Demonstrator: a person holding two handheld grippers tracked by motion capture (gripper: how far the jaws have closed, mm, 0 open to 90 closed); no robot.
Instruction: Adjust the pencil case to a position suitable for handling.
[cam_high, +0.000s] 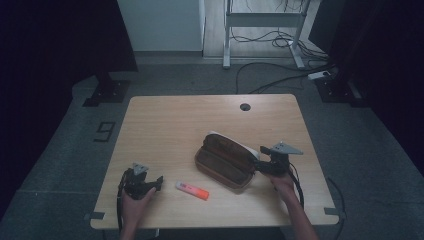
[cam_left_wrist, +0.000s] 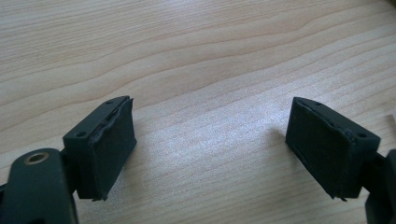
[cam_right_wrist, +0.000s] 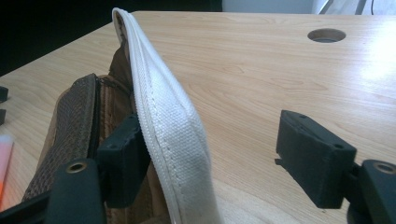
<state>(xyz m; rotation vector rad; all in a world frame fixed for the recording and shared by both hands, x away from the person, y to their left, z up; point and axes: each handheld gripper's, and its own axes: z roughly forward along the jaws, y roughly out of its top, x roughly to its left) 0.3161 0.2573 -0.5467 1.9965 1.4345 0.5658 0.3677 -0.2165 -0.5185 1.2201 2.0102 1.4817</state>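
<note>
1. Pale wood-grain rectangular worktop (cam_high: 165, 125), with a round cable hole (cam_high: 244, 106) near its far edge.
2. Brown woven fabric pencil case with a white canvas edge (cam_high: 225, 160) lying open right of centre, zip mouth gaping.
3. Orange-and-white marker-shaped pen (cam_high: 192, 190) flat on the worktop near the front edge, just left of the case and apart from it.
4. Left gripper (cam_high: 157, 182) held low over the front left of the worktop, jaws spread wide with only bare wood between them.
5. Right gripper (cam_high: 257, 162) at the case's right end, jaws spread: one inside the open mouth against the white canvas edge (cam_right_wrist: 173, 126), the other outside over bare wood, well clear of the fabric.
</note>
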